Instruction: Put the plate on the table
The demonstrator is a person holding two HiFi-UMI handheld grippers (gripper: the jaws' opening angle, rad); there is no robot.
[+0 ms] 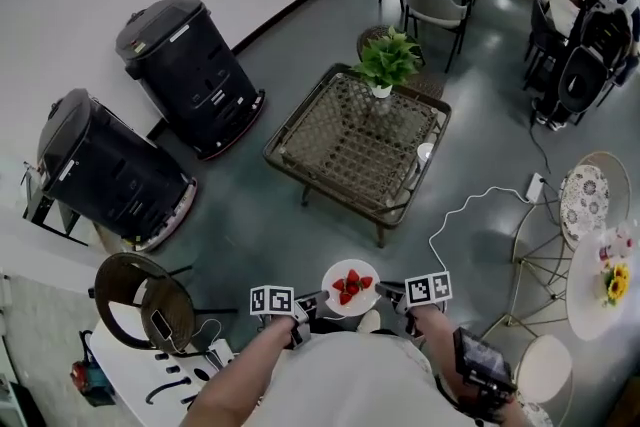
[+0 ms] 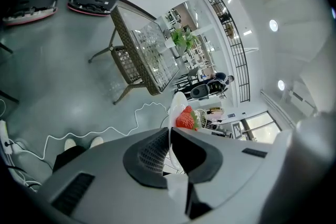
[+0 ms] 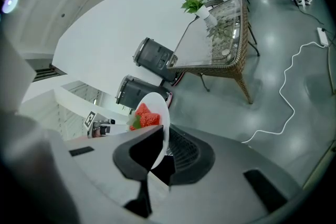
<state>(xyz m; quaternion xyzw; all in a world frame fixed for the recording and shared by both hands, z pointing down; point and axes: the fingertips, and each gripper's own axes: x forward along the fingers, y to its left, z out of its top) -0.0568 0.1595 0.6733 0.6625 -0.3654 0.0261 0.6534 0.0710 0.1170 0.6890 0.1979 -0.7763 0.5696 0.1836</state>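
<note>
Strawberries (image 1: 348,289) could roll off the plate (image 1: 333,273), pinched at both rims by left gripper (image 2: 169,134) and right gripper (image 3: 165,132) fingers, if either side dips.

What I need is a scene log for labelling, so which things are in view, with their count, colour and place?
plate: one, white, held up between both claws, close to the person
strawberries: a few, red, on the plate
wicker table: one, brown with a clear top, mid-floor ahead
potted plant: one, green in a white pot, at the table's far edge
machines: two, black, by the white wall at left
cable: one, white, on the floor right of the table
chairs: two, grey, beyond the table
left claw: one, grey and black, shut on the plate's rim
right claw: one, grey and black, shut on the opposite rim
</note>
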